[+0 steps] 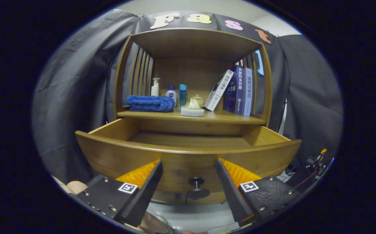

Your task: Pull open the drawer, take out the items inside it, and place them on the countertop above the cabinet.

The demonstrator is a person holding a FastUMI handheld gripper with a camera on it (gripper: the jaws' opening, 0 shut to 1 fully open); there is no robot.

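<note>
I am facing a wooden cabinet (191,74) whose drawer (188,151) is standing pulled out toward me, its curved front filling the space just beyond my fingers. From this low angle I am seeing only a strip of bare drawer floor toward the back; whatever lies nearer the front is hidden behind the panel, so I cannot tell what is left inside. Above, at twelve o'clock, the countertop (226,117) is already carrying a row of books (238,89) at one o'clock, a folded blue towel (150,103) at eleven o'clock, three small bottles (170,91) behind it, and a pale lidded dish (192,109) close to the front edge. The small dark knob (197,187) is sitting straight ahead at six o'clock, between my fingers but touching neither. My gripper (188,169) is standing released, jaws spread wide, grasping nothing. Judging the risks: reaching in blind over that tall front, I could knock a fingertip on the rim or miss an item. The countertop is crowded, so setting something down carelessly might nudge the dish off its edge, and bumping the drawer front could push it closed.
</note>
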